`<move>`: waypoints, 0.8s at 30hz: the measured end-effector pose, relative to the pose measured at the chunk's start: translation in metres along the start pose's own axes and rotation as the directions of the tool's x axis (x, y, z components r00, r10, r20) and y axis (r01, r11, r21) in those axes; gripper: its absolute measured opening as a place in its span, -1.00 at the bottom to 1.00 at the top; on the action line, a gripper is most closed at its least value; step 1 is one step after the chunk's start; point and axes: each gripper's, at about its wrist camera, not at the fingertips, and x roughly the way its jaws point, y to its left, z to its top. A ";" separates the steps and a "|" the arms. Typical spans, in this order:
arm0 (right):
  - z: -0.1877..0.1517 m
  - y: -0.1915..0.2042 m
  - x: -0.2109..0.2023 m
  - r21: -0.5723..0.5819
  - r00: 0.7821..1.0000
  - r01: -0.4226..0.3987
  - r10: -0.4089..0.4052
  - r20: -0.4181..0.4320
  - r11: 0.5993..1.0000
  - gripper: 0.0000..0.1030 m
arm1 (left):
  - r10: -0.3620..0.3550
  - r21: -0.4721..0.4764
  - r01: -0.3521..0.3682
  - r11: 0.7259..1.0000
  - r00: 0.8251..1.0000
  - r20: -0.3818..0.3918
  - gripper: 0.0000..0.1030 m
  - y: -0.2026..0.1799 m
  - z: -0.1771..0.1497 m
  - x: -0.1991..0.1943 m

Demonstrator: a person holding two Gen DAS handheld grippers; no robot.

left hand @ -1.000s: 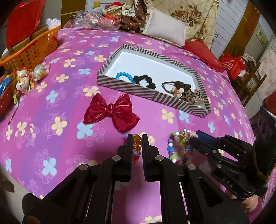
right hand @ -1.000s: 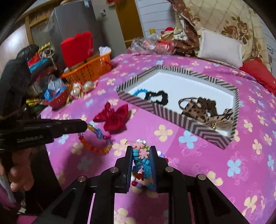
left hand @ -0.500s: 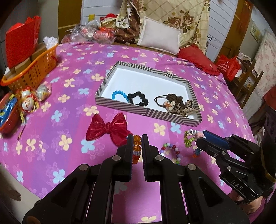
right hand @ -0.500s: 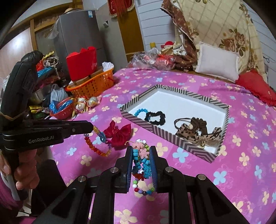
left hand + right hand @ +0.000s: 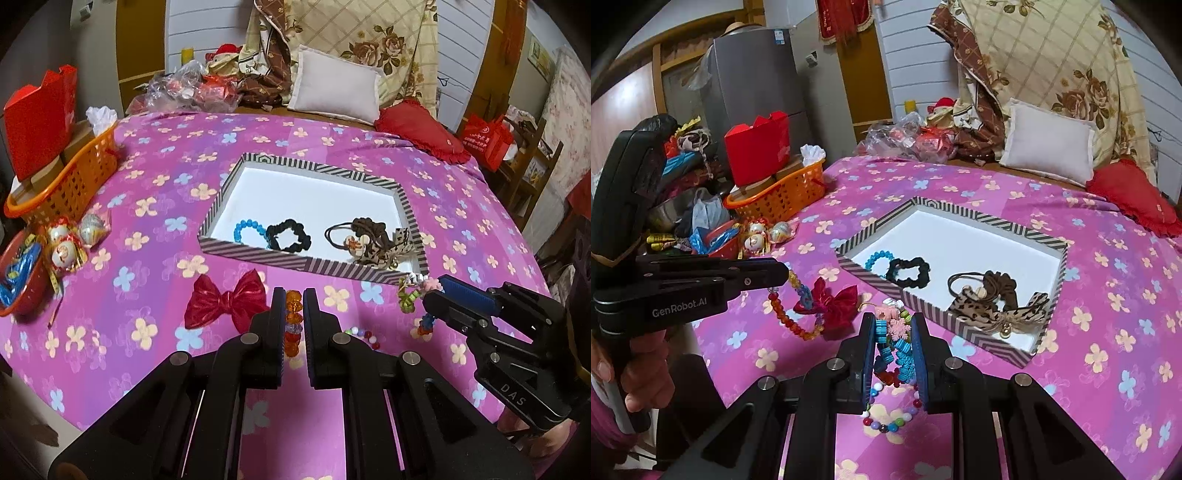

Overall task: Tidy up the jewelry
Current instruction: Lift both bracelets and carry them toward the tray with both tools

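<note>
My left gripper [image 5: 294,295] is shut on an orange bead bracelet [image 5: 292,321], held above the bed; from the right wrist view the bracelet [image 5: 792,314] hangs from the left gripper [image 5: 783,273]. My right gripper [image 5: 894,321] is shut on a blue and pink flower bracelet [image 5: 895,339]; it also shows in the left wrist view [image 5: 432,291]. A striped box [image 5: 295,260] holds a blue bead bracelet [image 5: 248,229], a black scrunchie [image 5: 289,239] and brown hair ties [image 5: 373,240]. A red bow [image 5: 227,304] and a multicolour bead bracelet [image 5: 890,421] lie on the bedspread.
An orange basket [image 5: 66,184] with a red box [image 5: 40,114] stands at the left bed edge, near round ornaments [image 5: 64,247] and a red bowl [image 5: 14,269]. A white pillow [image 5: 336,88] and a red cushion [image 5: 421,133] lie at the back.
Both grippers have risen and pulled back from the bedspread, each lifting its bracelet. The multicolour bead bracelet stays on the bed.
</note>
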 end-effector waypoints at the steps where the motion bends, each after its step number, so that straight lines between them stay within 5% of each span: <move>1: 0.001 -0.001 0.000 0.001 1.000 0.001 -0.001 0.002 1.000 -0.65 | 0.002 0.002 -0.002 1.000 1.000 0.002 -0.85 0.000 0.001 0.000; 24: 0.028 -0.032 0.015 0.035 1.000 0.026 -0.026 -0.006 0.999 -0.65 | 0.028 0.028 -0.028 0.999 1.000 0.004 -0.85 -0.007 0.049 0.022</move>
